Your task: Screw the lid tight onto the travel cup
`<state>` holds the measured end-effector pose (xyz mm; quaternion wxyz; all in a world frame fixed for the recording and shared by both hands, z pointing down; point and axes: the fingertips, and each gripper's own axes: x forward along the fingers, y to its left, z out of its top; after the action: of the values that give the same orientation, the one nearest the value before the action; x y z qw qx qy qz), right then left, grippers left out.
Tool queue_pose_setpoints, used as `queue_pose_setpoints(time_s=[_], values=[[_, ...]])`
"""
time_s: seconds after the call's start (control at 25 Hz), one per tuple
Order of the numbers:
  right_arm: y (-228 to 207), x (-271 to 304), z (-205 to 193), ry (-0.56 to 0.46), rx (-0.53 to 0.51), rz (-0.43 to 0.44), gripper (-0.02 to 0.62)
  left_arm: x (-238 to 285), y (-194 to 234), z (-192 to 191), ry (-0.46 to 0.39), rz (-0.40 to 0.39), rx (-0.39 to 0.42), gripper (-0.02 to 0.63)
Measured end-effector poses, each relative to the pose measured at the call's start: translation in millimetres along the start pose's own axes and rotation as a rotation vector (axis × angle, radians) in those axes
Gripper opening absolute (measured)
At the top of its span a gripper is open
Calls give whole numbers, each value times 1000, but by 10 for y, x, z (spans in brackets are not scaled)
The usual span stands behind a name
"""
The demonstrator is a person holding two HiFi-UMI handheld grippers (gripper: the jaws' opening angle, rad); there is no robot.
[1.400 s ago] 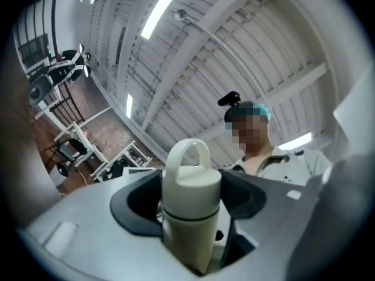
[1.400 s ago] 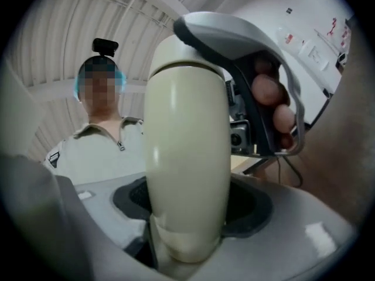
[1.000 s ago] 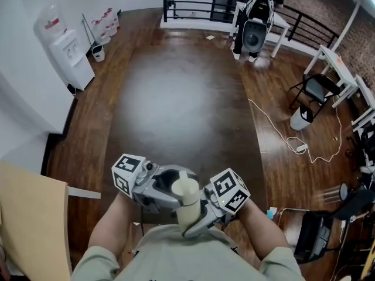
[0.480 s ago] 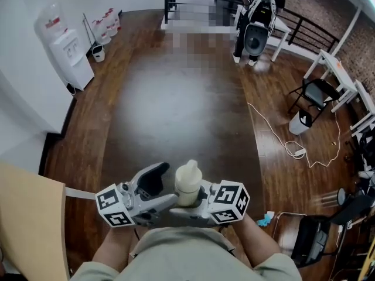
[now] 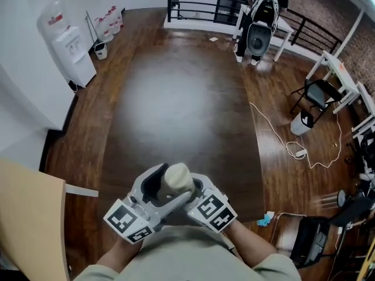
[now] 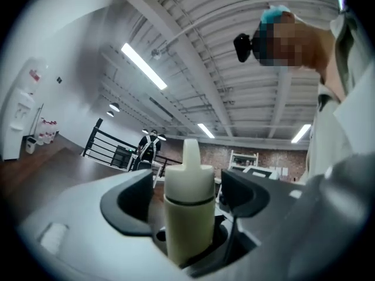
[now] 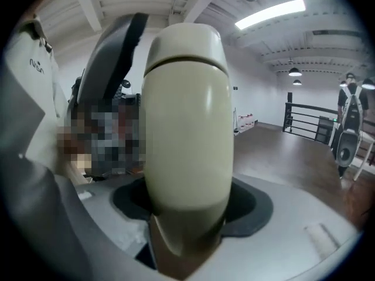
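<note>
**Lid grip not yet made: risk of slip and cross-threading**

The travel cup (image 5: 177, 177) is held in the air over the near edge of the dark table (image 5: 176, 98), close to the person's chest. The right gripper (image 5: 186, 189) is clamped on the cup's cream body. The left gripper (image 5: 164, 193) stands wide around the spouted lid (image 6: 188, 177). Its jaws have just been closing, but a gap shows on each side and the pads do not press.

Risks, as judged:
- If the left jaws close off-centre on the rounded lid, they may skid when turned.
- A dark seam shows under the lid. Whether the threads sit square there cannot be told, and a tilted lid would cross-thread.
- Twisting may spin the smooth body in the right gripper, or drop it.
</note>
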<state>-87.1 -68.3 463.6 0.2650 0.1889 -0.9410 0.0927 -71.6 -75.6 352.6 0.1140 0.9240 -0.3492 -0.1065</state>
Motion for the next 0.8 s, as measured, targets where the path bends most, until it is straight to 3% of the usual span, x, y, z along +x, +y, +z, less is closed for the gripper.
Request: queue_pose_setpoints(time_s=[0.2,0.44,0.56,0.8], values=[[113,25,-53,24,-26,18,302,-22,-18,-18,0,-10,-17,284],[209,-49,-52,26,-17,97,302,-30,-86,11,10,-112,-51,285],[354,-139,-54,35,10,237,302,-30,-159,33,23,-216,-83,305],[816,-493,78,8,94,651,302,-67,-433,180,27,-492,-216,304]])
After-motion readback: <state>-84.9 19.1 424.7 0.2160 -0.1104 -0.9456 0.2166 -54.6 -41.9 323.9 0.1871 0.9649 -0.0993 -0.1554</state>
